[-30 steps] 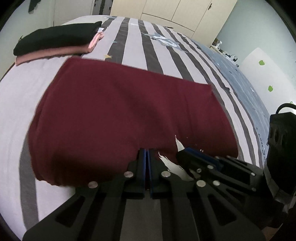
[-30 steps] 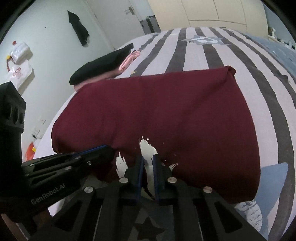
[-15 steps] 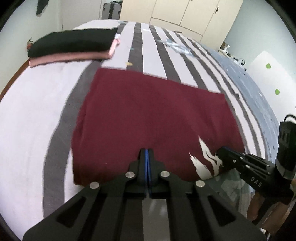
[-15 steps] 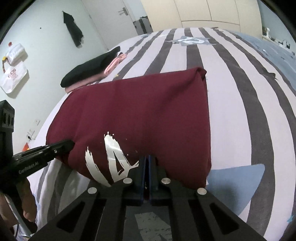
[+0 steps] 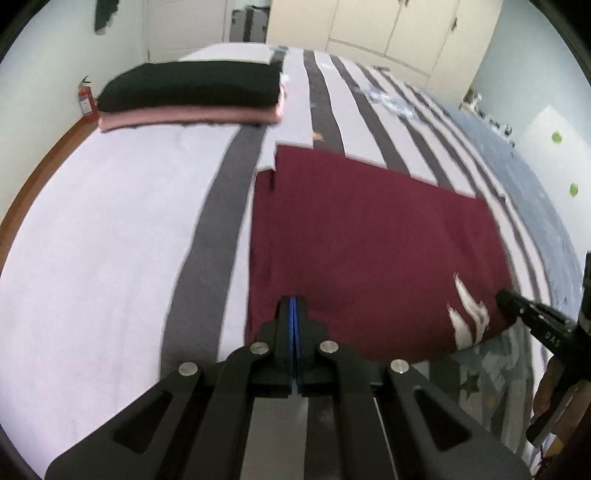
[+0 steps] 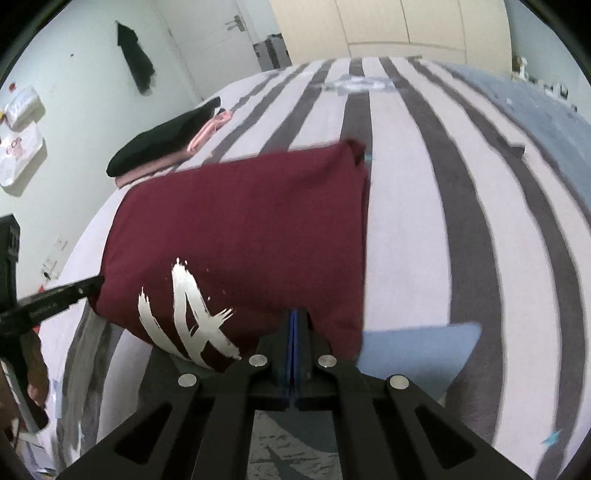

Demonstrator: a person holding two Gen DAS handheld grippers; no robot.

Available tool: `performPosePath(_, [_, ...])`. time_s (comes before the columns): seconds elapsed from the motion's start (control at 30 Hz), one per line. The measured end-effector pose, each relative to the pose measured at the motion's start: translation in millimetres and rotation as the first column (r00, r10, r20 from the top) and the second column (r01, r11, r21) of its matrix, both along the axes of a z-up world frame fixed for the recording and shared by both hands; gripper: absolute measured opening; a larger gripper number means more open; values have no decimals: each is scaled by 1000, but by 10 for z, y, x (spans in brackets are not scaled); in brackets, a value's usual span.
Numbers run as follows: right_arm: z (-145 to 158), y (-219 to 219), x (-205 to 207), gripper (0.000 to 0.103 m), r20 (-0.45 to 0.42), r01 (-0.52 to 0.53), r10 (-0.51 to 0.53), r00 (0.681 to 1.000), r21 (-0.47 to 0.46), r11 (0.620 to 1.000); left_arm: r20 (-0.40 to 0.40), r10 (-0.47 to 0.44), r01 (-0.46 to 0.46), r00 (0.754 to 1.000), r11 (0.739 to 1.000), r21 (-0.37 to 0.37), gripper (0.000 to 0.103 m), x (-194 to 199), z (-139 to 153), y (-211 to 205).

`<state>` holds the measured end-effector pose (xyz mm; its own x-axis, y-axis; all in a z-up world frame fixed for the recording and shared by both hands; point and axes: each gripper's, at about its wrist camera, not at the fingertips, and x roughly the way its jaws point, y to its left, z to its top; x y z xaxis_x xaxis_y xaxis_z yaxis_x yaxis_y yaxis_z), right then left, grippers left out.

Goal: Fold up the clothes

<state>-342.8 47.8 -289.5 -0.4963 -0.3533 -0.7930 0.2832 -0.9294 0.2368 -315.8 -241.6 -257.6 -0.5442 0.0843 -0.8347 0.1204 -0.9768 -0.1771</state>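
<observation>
A dark red shirt [image 5: 369,240] lies flat on the striped bed [image 5: 110,240], and a white print [image 6: 192,314] shows on its raised near edge. My left gripper [image 5: 293,301] is shut on that near edge close to the shirt's left corner. My right gripper [image 6: 294,314] is shut on the same edge close to the right corner. Each gripper shows in the other's view at its corner: the right gripper [image 5: 504,295] at the far right, the left gripper [image 6: 99,283] at the far left. The far edge of the shirt [image 6: 251,221] rests on the bed.
A folded black garment on a pink one [image 5: 192,92] is stacked at the far left of the bed. A red fire extinguisher [image 5: 86,99] stands by the wall. The wardrobe [image 5: 406,29] is beyond the bed. Bare striped bedding [image 6: 461,221] stretches to the right of the shirt.
The two grippers, side by side at the middle of the near edge a second ago, have spread apart towards the shirt's corners. The right jaws closed fully. The white print now shows at the edge.
</observation>
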Motion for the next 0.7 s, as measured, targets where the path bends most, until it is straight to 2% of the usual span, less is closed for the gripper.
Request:
performPosePath(0.13, [-53, 233, -60, 0, 26, 72, -72, 997, 7, 997, 58, 30, -30, 998, 1000, 1, 2, 7, -236, -165])
performPosePath(0.17, [-83, 272, -68, 3, 34, 88, -89, 995, 24, 996, 88, 53, -53, 995, 999, 0, 2, 2, -295, -231])
performPosePath(0.2, [-99, 310, -78, 3, 42, 104, -105, 994, 36, 994, 85, 65, -66, 994, 998, 2, 1, 6, -265, -271])
performPosePath(0.23, [-79, 374, -87, 3, 42, 126, -128, 991, 33, 991, 81, 77, -78, 994, 997, 5, 1, 9, -232, -310])
performPosePath(0.37, [149, 417, -152, 3, -5, 140, -140, 990, 3, 990, -42, 66, -65, 997, 998, 4, 1, -91, 197, -317])
performPosePath(0.53, [367, 18, -475, 3, -61, 57, -60, 996, -42, 997, -119, -20, 23, 993, 999, 29, 1, -576, 370, -15])
performPosePath(0.7, [379, -508, -880, 3, -87, -33, 26, 996, -69, 997, -97, -107, 111, 990, 993, 43, 1, -1167, 180, 353])
